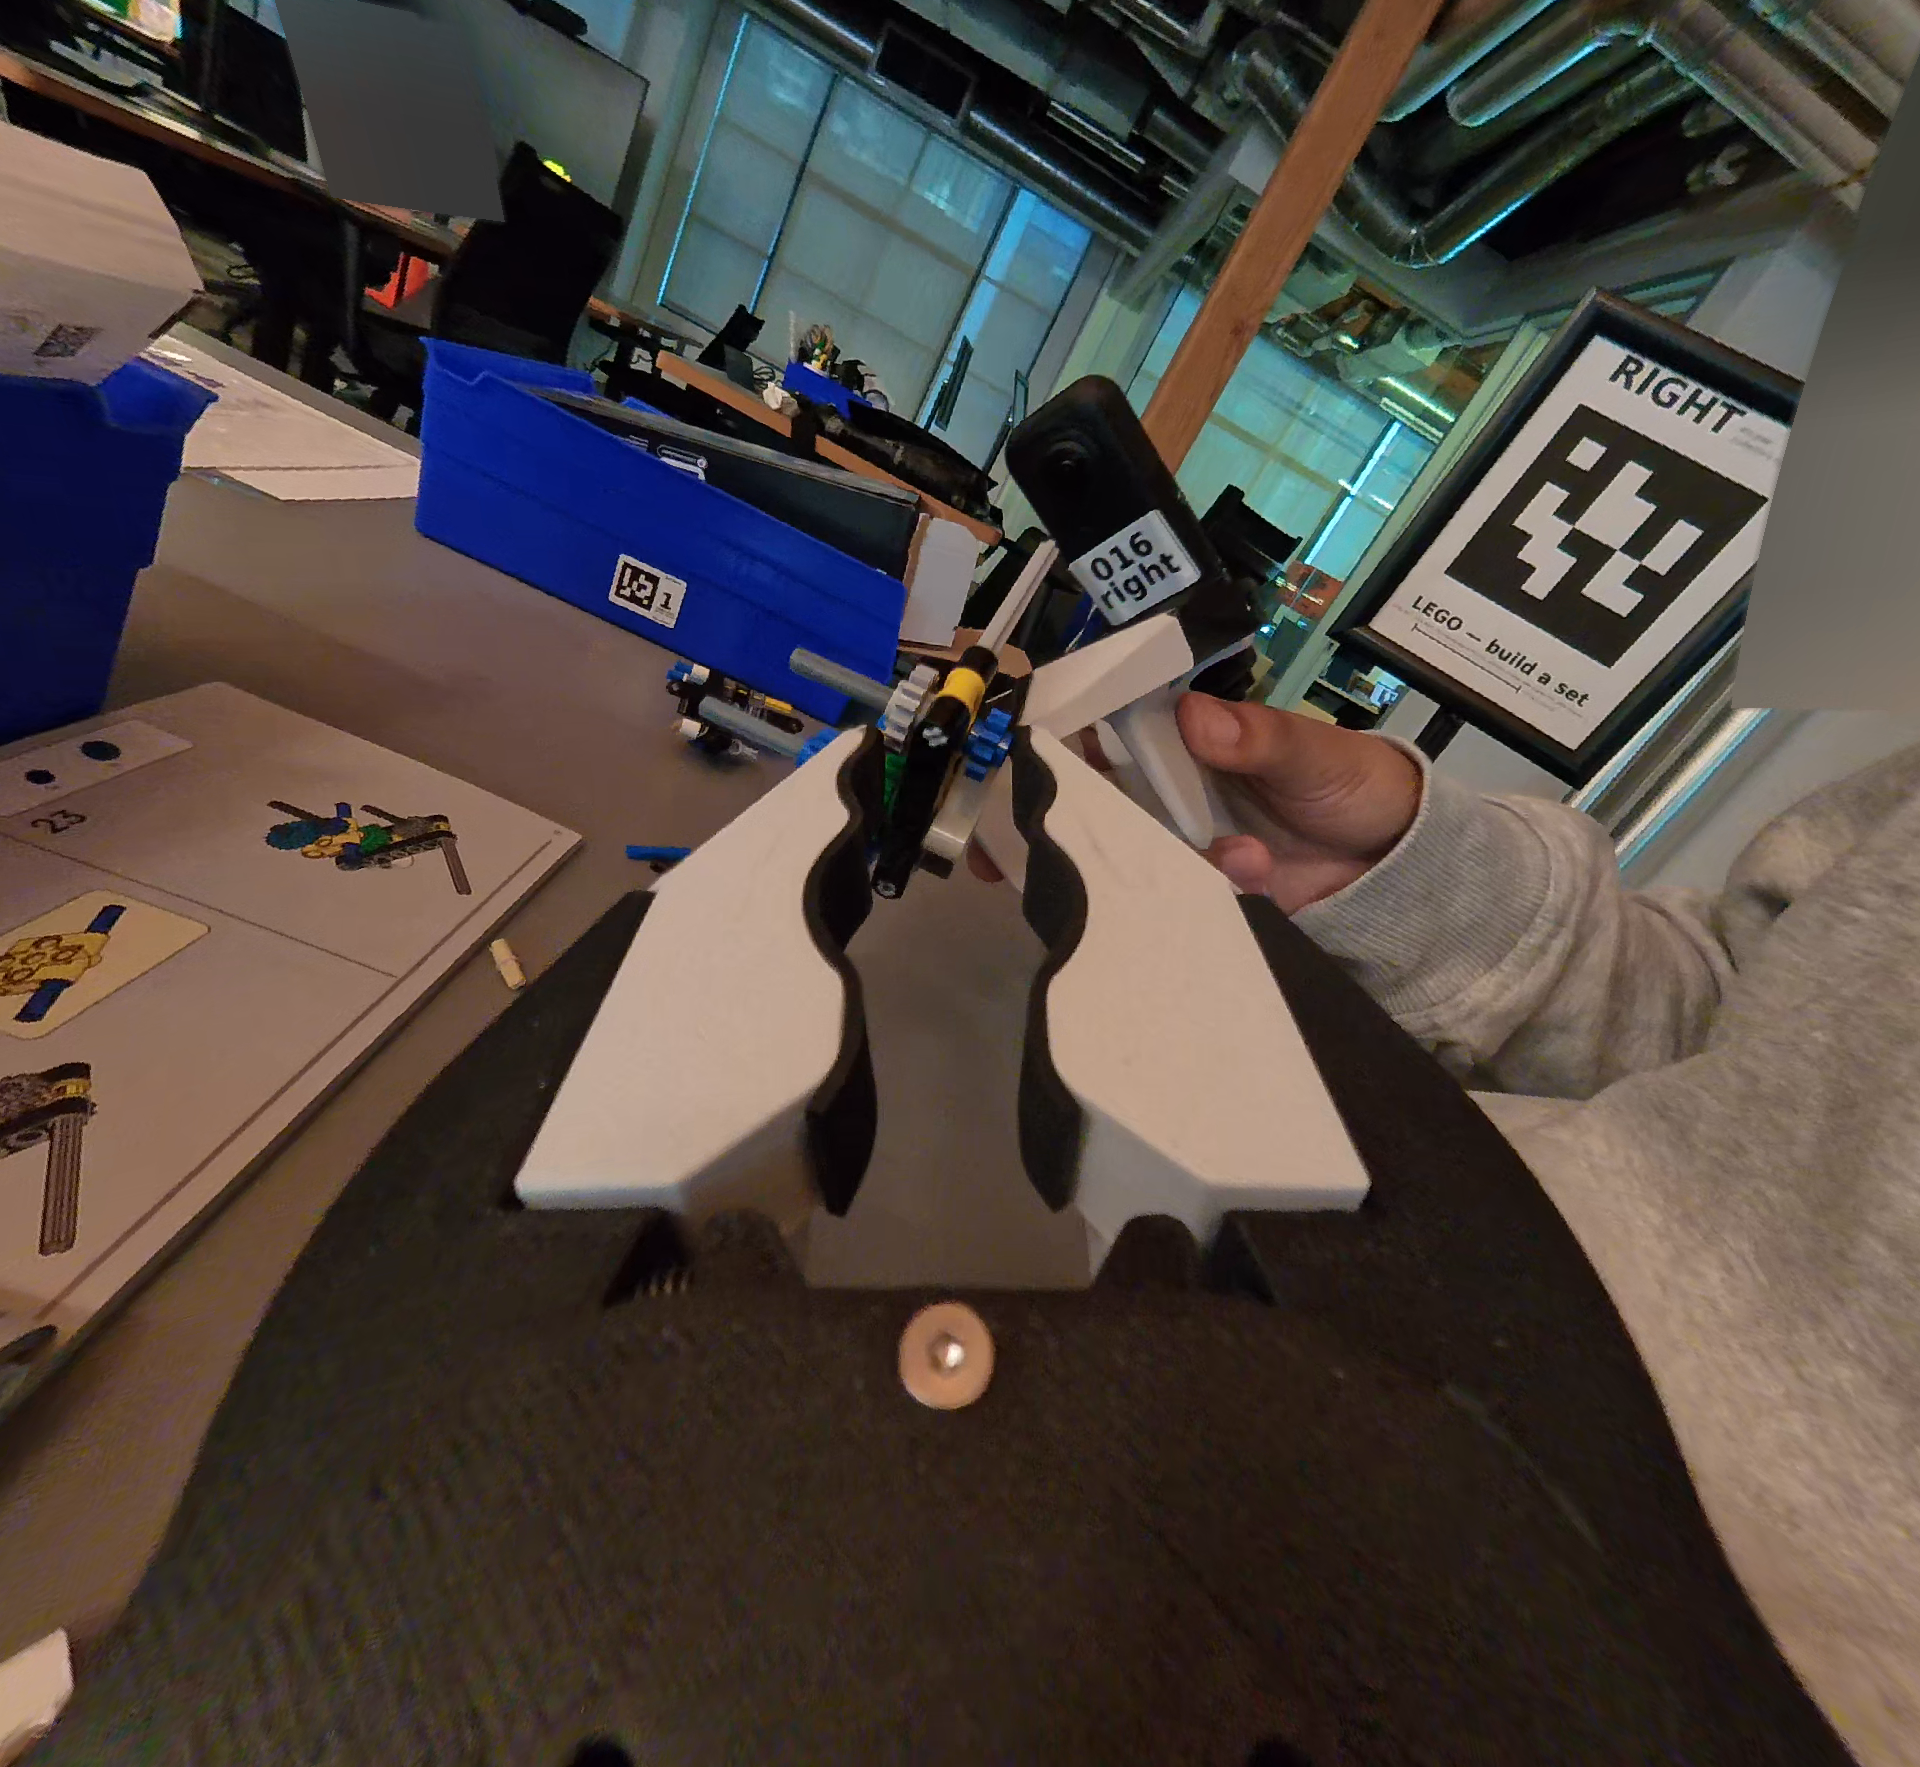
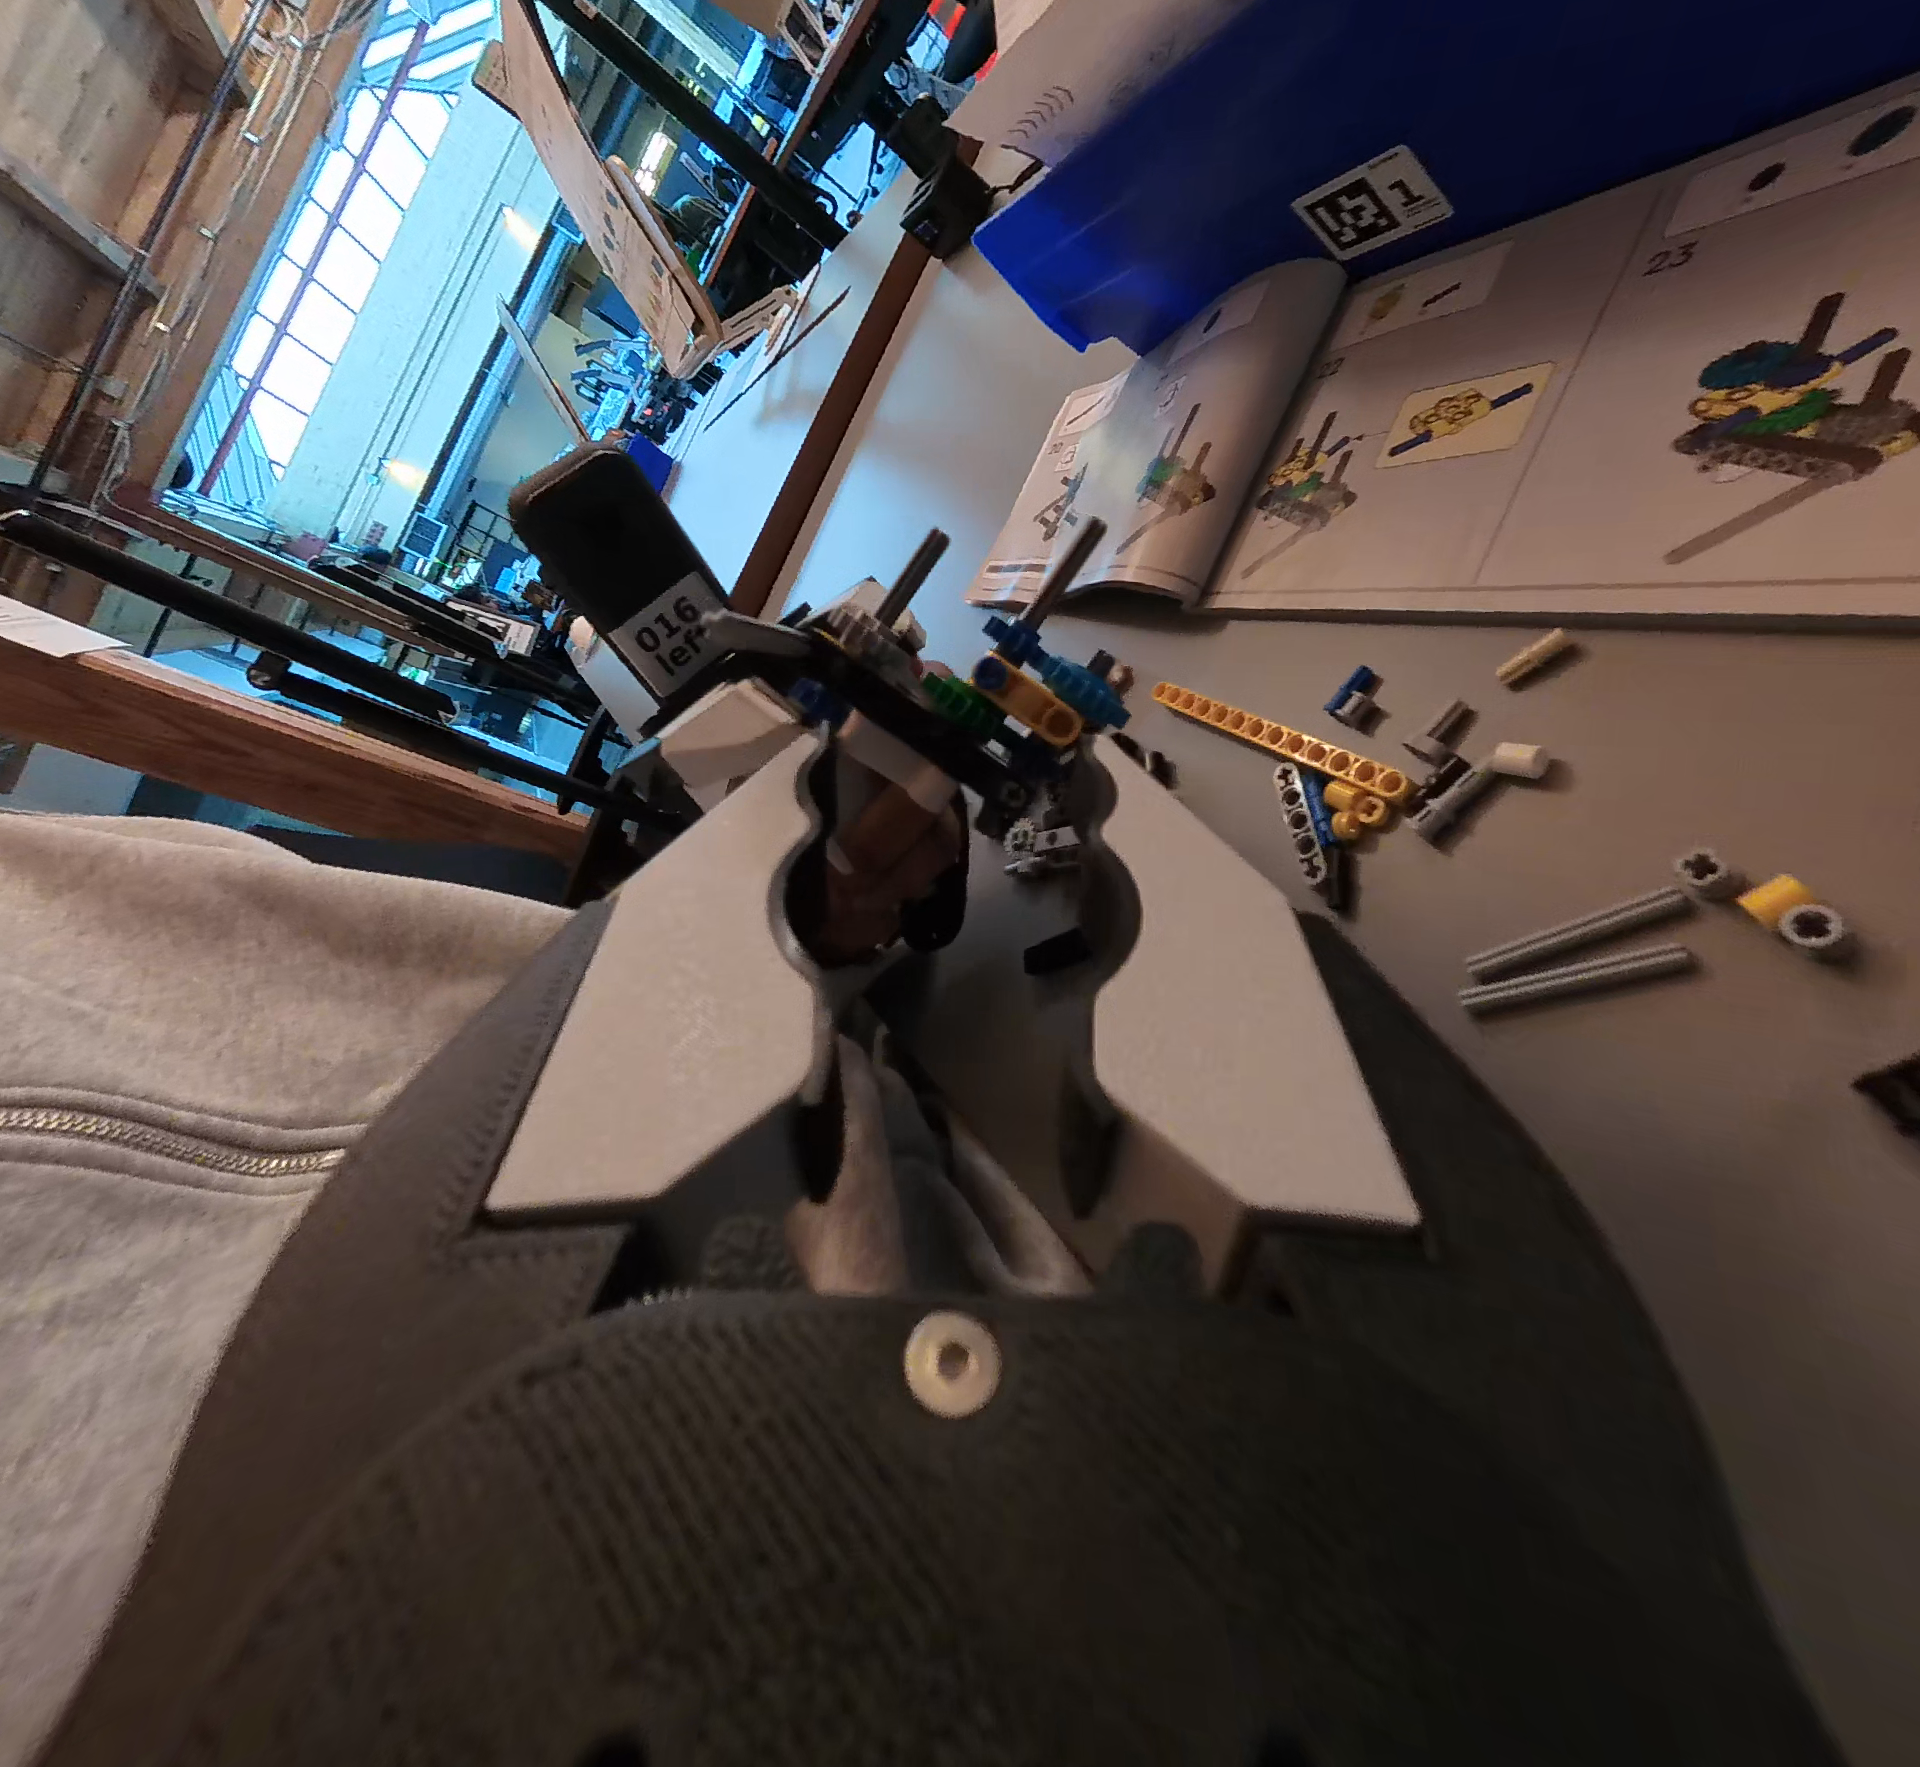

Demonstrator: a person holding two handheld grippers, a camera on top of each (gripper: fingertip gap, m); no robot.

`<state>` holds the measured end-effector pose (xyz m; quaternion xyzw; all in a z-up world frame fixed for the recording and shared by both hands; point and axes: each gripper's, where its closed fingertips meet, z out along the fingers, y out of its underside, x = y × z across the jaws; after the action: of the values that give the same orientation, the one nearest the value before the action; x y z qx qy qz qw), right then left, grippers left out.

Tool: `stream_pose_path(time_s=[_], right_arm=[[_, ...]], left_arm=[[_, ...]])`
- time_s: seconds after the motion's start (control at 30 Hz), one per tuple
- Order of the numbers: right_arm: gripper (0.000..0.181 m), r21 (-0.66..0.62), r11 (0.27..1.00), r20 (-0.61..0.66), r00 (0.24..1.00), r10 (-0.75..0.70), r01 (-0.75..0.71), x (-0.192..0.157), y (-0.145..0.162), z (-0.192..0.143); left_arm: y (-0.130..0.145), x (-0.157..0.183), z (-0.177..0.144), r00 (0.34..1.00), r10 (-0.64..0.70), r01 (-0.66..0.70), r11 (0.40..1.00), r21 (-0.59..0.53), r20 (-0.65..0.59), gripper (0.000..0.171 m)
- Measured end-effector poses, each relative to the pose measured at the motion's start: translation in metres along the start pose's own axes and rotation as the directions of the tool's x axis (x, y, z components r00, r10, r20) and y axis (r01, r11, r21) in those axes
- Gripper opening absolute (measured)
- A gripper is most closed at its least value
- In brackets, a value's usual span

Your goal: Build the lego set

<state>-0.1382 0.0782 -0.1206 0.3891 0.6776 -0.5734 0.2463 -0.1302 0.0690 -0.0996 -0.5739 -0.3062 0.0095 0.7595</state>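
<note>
Two blue storage bins sit on a grey table, beside a framed marker sign.

A: Left wrist view, anything with text?
B: Framed sign at 2 o'clock: black-and-white square marker, printed lines above and below. White sticker on the black camera, 1 o'clock, number plus a word. Marker tag on the blue bin, 11 o'clock, one digit beside it.
A: Booklet?
B: Instruction booklet at 9 o'clock, printed step number. White box at 10 o'clock has a small code patch, unreadable.
A: Right wrist view?
B: Second sticker on the other camera, 10 o'clock, partly hidden. Bin tag and the booklet's step numbers at 2 o'clock.
</note>
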Motion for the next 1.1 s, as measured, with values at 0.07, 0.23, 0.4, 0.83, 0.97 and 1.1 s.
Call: stream_pose_path(time_s=[0.07, 0.23, 0.4, 0.83, 0.97, 1.1], right_arm=[[0.045, -0.004, 1.0, -0.014, 1.0, -0.007, 0.007, 0.001, 0.0, 0.001], [0.046, -0.002, 1.0, -0.013, 1.0, -0.018, 0.017, -0.001, -0.001, 0.001], [0.046, 0.023, 1.0, -0.006, 1.0, -0.018, 0.019, -0.004, -0.005, -0.001], [0.058, 0.114, 0.987, -0.139, 0.986, -0.093, 0.109, 0.007, -0.02, -0.007], [0.061, 0.138, 0.933, -0.309, 0.91, -0.277, 0.331, 0.008, -0.031, -0.016], [0.052, 0.053, 0.695, -0.491, 0.624, -0.607, 0.718, -0.018, -0.033, -0.015]], left_arm=[[0.001, -0.001, 0.0, 1.0, -0.003, 0.003, 1.0, -0.005, 0.002, 0.021], [-0.002, -0.001, -0.001, 0.999, -0.042, 0.042, 0.999, 0.015, -0.015, 0.021], [-0.006, -0.004, -0.004, 0.992, -0.117, 0.118, 0.992, 0.051, -0.037, 0.021], [-0.014, -0.02, -0.012, 0.834, -0.511, 0.539, 0.835, 0.112, -0.207, 0.021], [-0.011, -0.03, -0.013, 0.774, -0.597, 0.628, 0.768, 0.13, -0.21, 0.02], [-0.006, -0.037, -0.012, 0.747, -0.638, 0.663, 0.736, 0.135, -0.187, 0.02]])
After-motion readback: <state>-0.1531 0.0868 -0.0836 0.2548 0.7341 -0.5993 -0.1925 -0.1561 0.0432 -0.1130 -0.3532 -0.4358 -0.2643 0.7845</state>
